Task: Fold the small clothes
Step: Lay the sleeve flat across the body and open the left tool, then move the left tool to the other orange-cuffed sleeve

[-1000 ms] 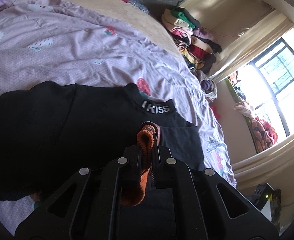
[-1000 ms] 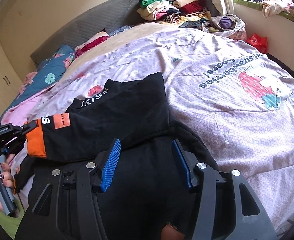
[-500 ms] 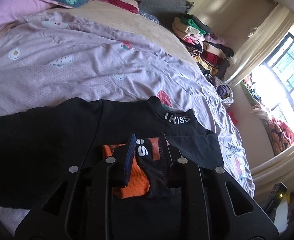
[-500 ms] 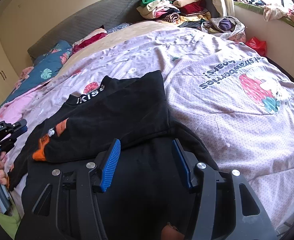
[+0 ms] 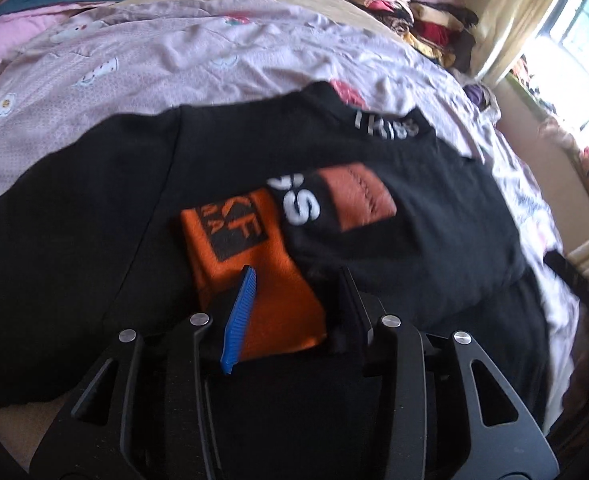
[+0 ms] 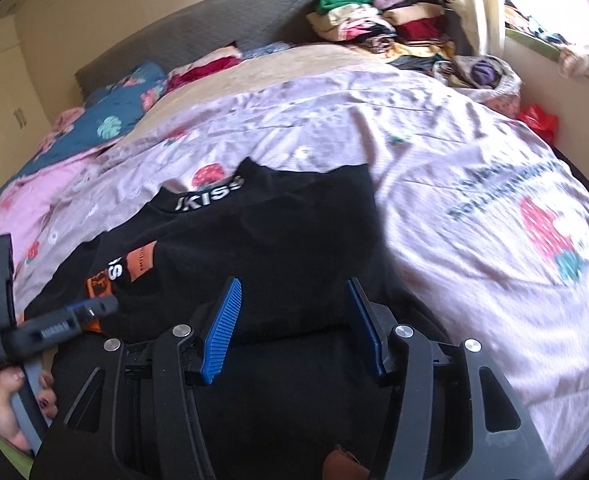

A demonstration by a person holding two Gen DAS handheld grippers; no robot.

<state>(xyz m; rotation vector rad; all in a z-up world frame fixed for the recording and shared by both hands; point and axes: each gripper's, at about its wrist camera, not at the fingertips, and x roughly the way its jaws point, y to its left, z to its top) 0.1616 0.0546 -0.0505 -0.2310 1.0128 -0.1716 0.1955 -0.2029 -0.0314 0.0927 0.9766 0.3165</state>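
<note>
The orange cuff [image 5: 250, 280] (a second ago pinched upright) now lies flat on the black sweatshirt [image 6: 278, 232] on the bed [image 6: 434, 152], seemingly untouched between the left gripper [image 5: 294, 296]'s just-opening jaws, while the right gripper [image 6: 294, 320] hovers half-open, empty.

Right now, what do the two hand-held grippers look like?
Both are black plastic frames with triangular cut-outs and silver screw heads. The left hand-held gripper and the right hand-held gripper carry ribbed blue pads on their fingers. The left one has a grey handle.
</note>
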